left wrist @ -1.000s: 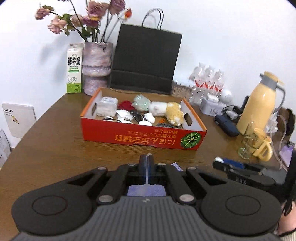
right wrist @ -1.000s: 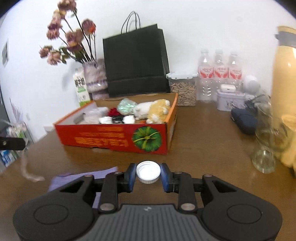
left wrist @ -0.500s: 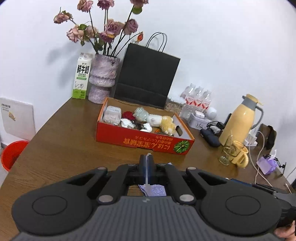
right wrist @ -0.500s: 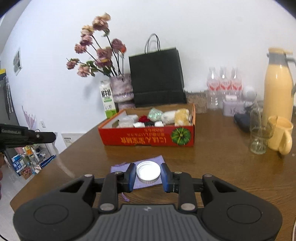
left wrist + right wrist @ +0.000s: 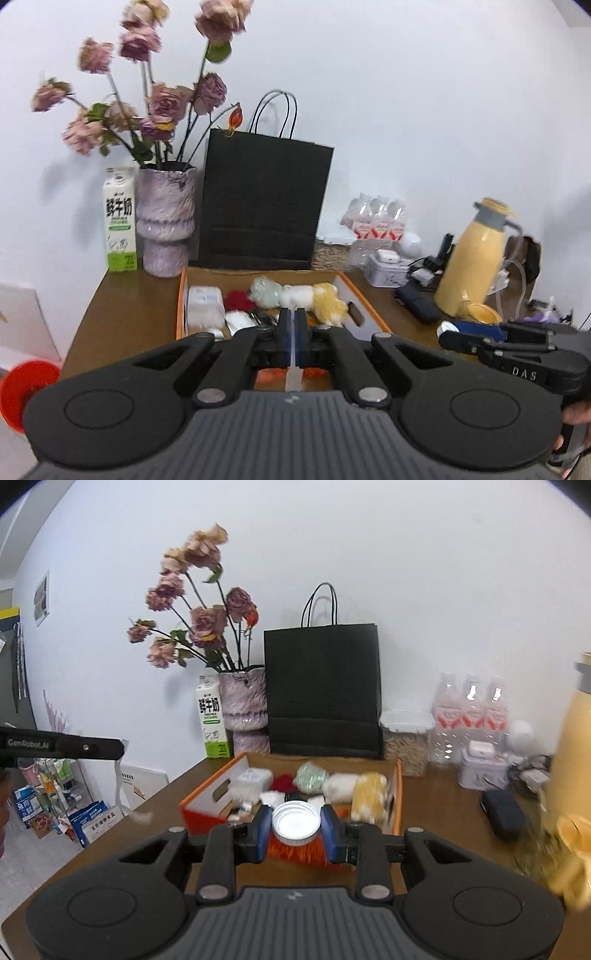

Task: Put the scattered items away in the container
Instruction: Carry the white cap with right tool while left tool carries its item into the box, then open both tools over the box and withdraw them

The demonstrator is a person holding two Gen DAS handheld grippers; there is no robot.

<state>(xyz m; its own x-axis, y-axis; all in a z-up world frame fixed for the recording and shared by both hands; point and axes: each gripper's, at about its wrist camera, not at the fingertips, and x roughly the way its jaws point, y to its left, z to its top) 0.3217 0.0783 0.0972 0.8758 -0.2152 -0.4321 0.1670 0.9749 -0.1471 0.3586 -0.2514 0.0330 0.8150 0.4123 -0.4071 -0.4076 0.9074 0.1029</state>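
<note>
1. Left gripper [image 5: 294, 321]: the jaws are fully closed on a thin pale strip [image 5: 294, 373]. The strip runs up between the pads, and in the right wrist view its free end dangles below the tool. Since 1 second ago I have raised this gripper off the table [image 5: 122, 317] with the strip clamped throughout. The jaws have not moved.

2. Box [image 5: 180, 295]: 1 second ago it lay ahead of both tools, across a stretch of bare table. It now sits directly past the left fingertips, and its near wall is hidden behind the tool body. Soft toys and small white items already fill much of the floor. Open space at the near edge cannot be confirmed from either view.

3. Right gripper [image 5: 295, 827]: the jaws are partly open and bear on opposite sides of a white cap [image 5: 295, 821], which sits level between the pads with its hollow side up. This tool has also risen, with its grip unchanged. The box's near wall shows just behind the cap.

4. Meaning for the task: I judge that both pickups are complete and the carry is in hand. 2 items are airborne at once, and neither is in the box yet. The next step calls for taking each tool over the rim before opening its jaws. The cap should drop cleanly. The strip is light and may cling to a pad or drift outside the wall.
</note>
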